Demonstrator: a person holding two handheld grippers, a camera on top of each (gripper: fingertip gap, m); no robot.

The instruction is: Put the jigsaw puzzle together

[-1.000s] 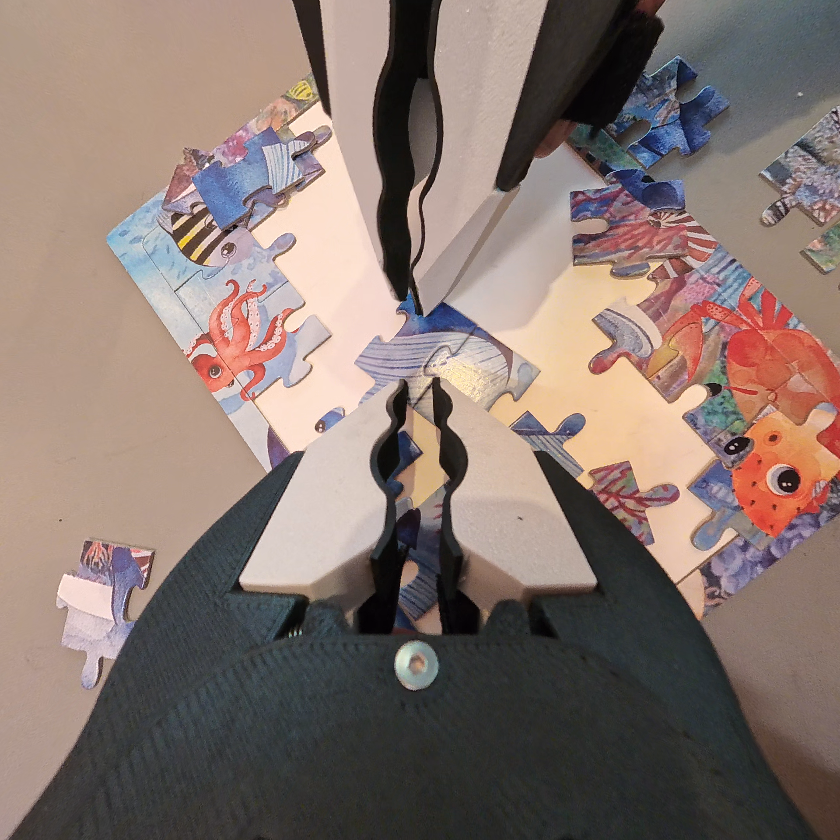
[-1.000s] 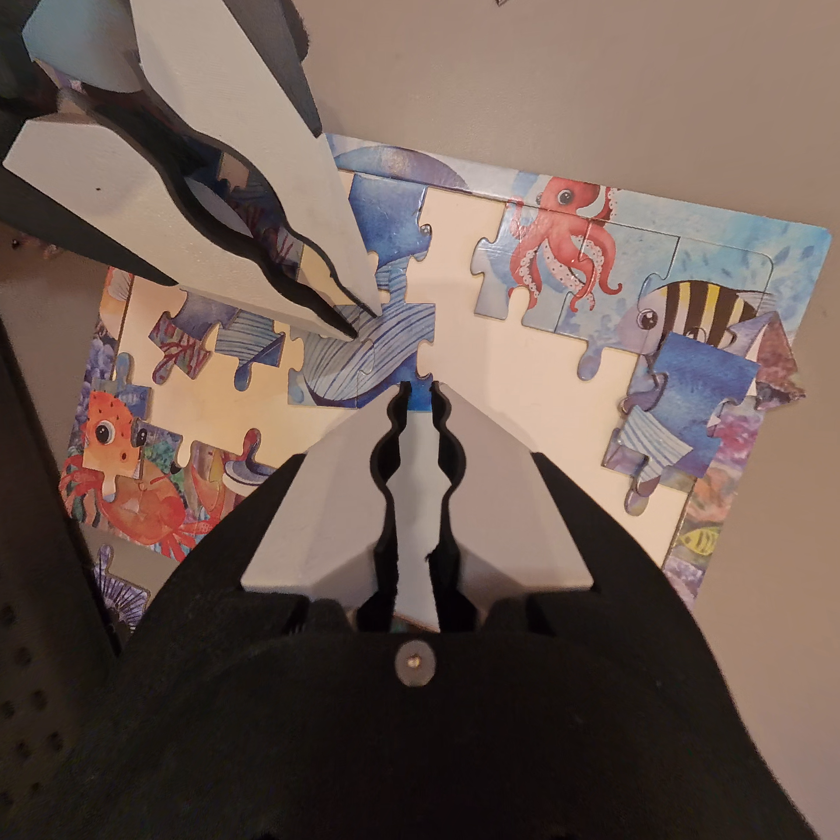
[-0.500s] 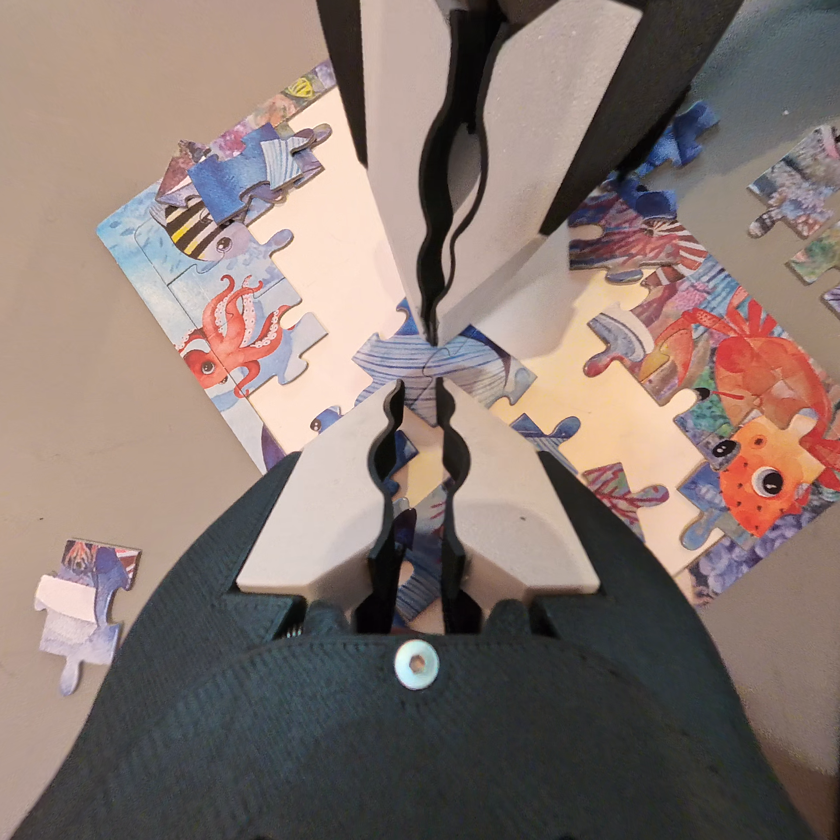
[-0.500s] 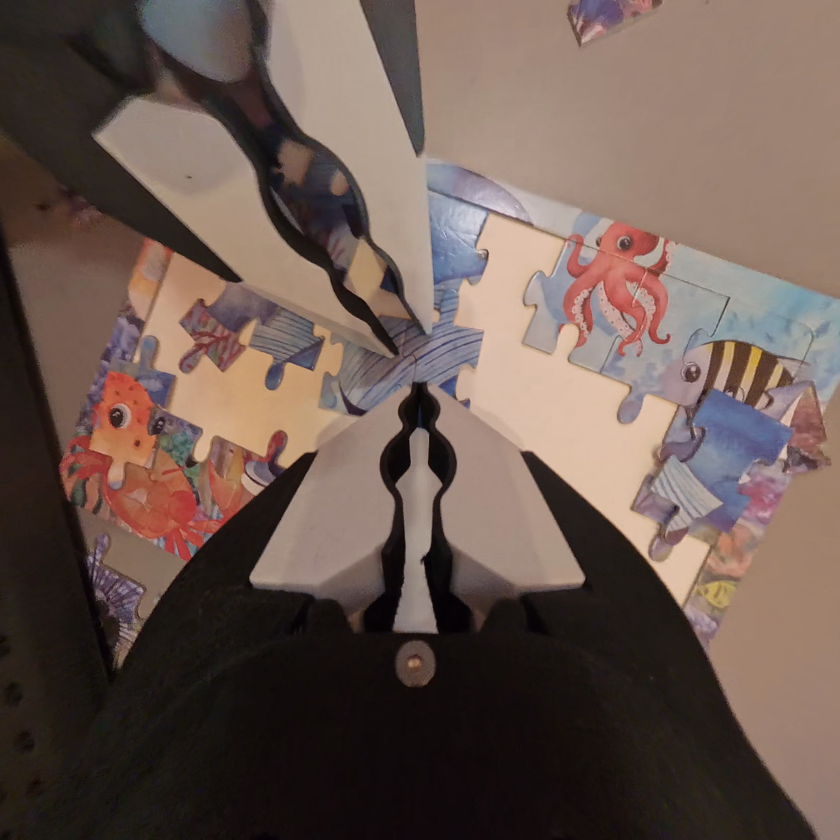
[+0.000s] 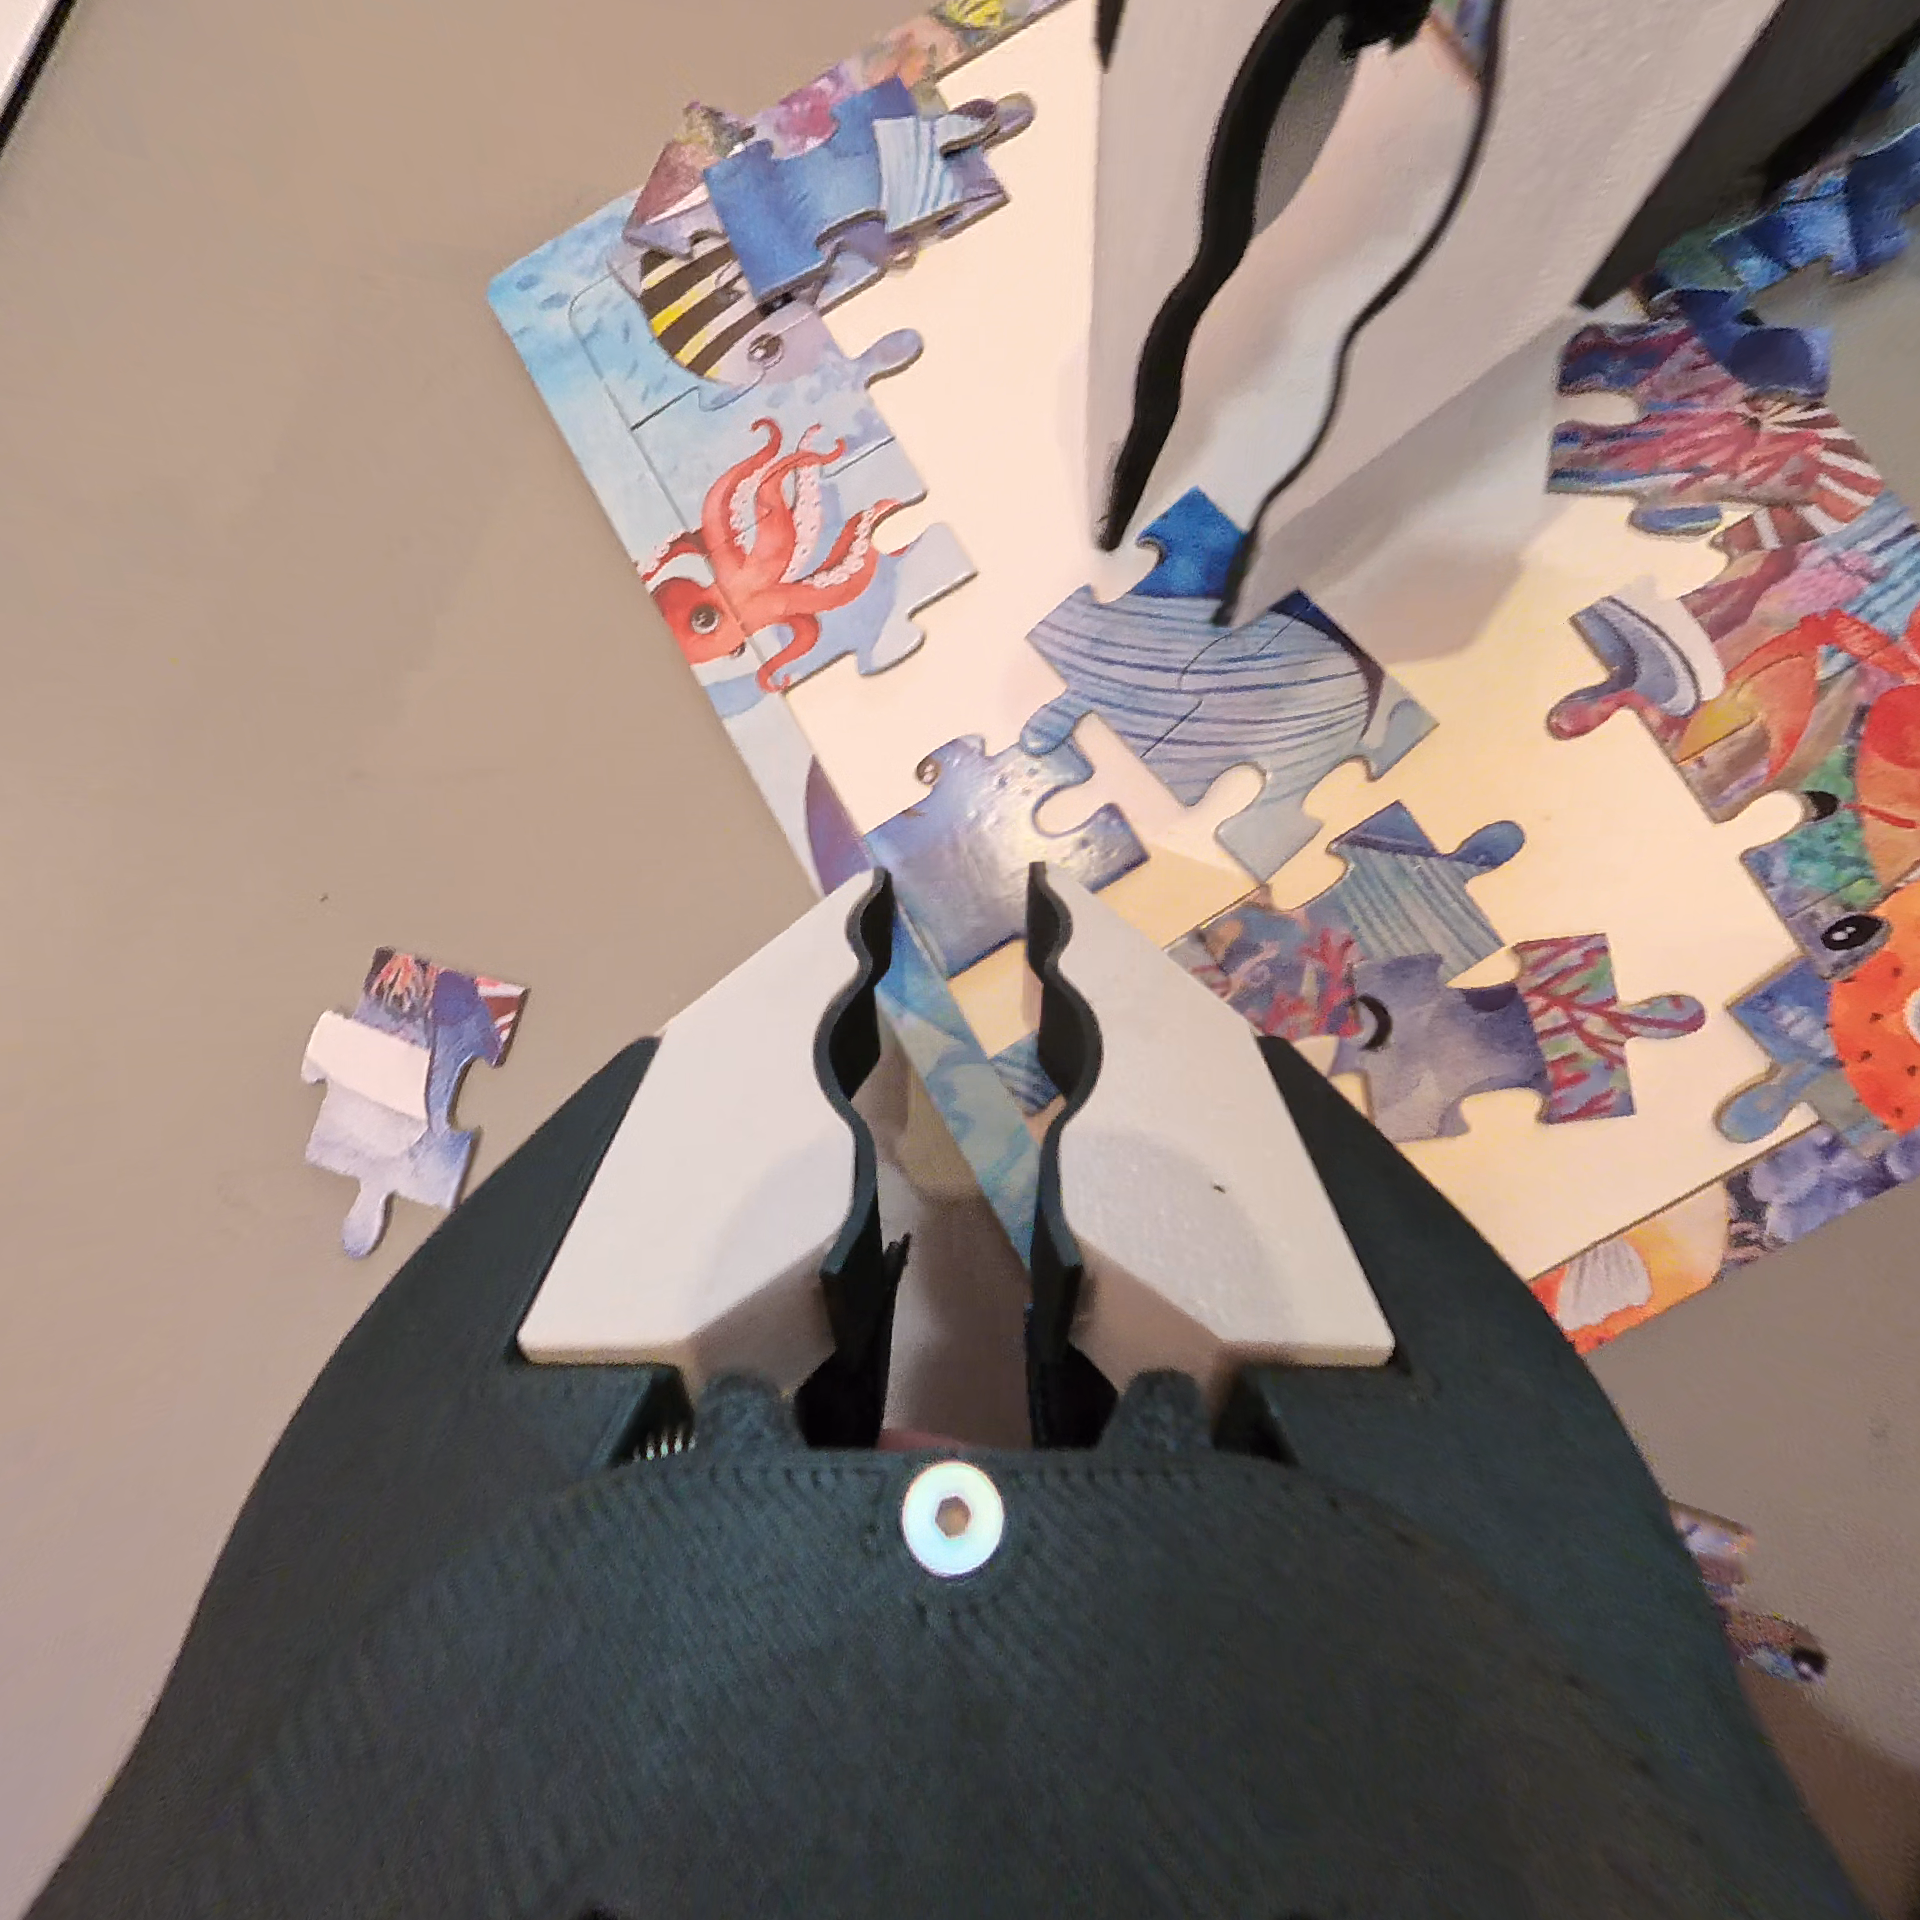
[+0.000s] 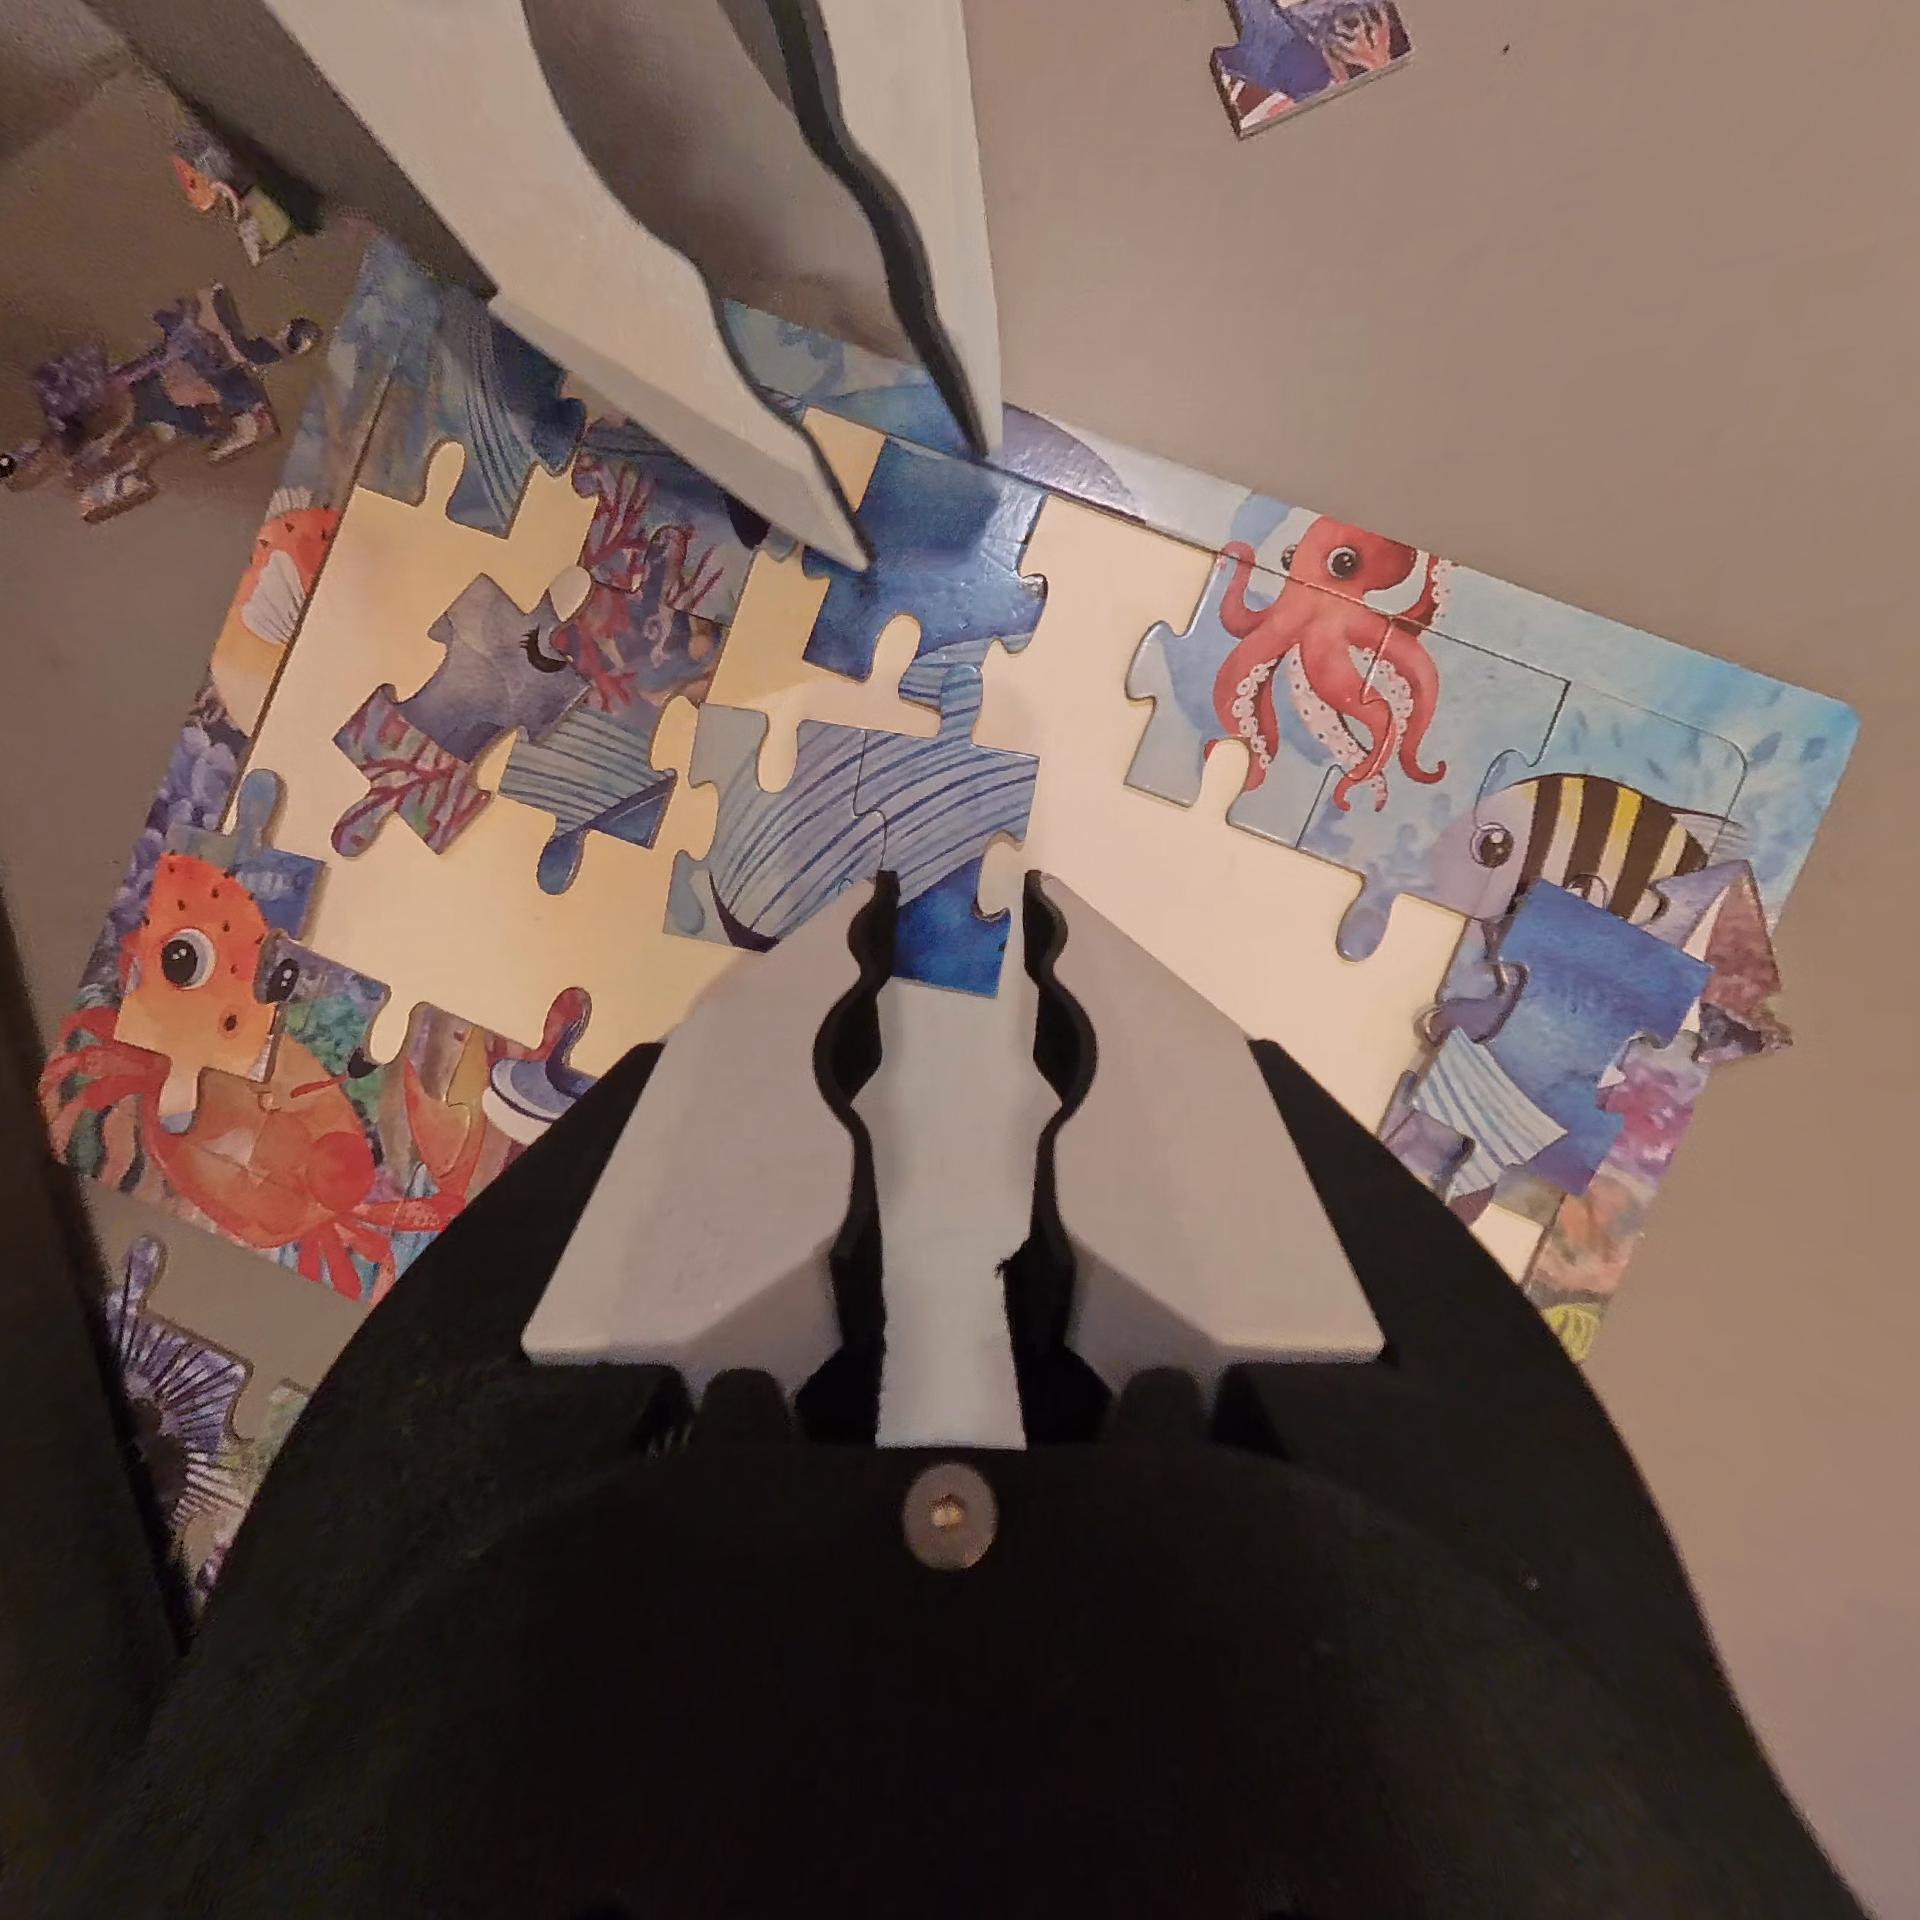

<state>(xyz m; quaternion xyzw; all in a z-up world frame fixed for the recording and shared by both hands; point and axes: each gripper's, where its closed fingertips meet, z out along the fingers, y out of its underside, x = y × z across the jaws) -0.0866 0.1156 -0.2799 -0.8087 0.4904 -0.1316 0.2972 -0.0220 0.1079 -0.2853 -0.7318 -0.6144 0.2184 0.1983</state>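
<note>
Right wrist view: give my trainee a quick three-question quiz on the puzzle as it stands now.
1. True or false: the octopus pieces are joined to the striped whale pieces.
2. Which is holding a piece? A) left gripper B) right gripper C) neither
3. Fill in: the loose pile of pieces partly covers the striped ____ at one end of the puzzle board.

Key
1. False: bare board separates them.
2. C: the fingers of both stand apart with nothing gripped.
3. Fish.
</note>
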